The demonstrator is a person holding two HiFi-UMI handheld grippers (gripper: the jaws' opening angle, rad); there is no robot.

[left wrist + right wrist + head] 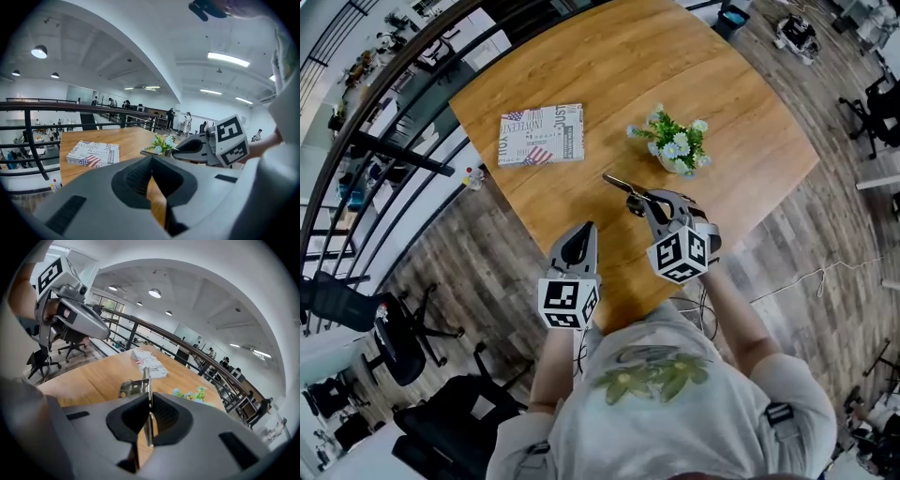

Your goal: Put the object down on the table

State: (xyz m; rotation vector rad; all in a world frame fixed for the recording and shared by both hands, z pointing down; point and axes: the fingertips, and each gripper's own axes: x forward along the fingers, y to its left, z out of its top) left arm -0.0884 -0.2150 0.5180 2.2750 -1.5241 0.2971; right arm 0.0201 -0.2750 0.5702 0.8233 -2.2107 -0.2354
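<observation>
Head view: your right gripper (645,201) angles down over the table (694,84). The thin metal piece (619,183) juts ahead, seemingly not yet touching the wood.
Left gripper view: left gripper (151,160) closed, empty, alongside.
Right gripper view: jaws clamp the piece edge-on. Lower until it rests, then release.

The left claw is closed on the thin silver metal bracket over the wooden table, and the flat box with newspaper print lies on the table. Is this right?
Wrong claw: the right claw, not the left claw, is closed on the thin silver metal bracket over the wooden table, as the right gripper view shows. The flat box with newspaper print does lie on the table.
</observation>
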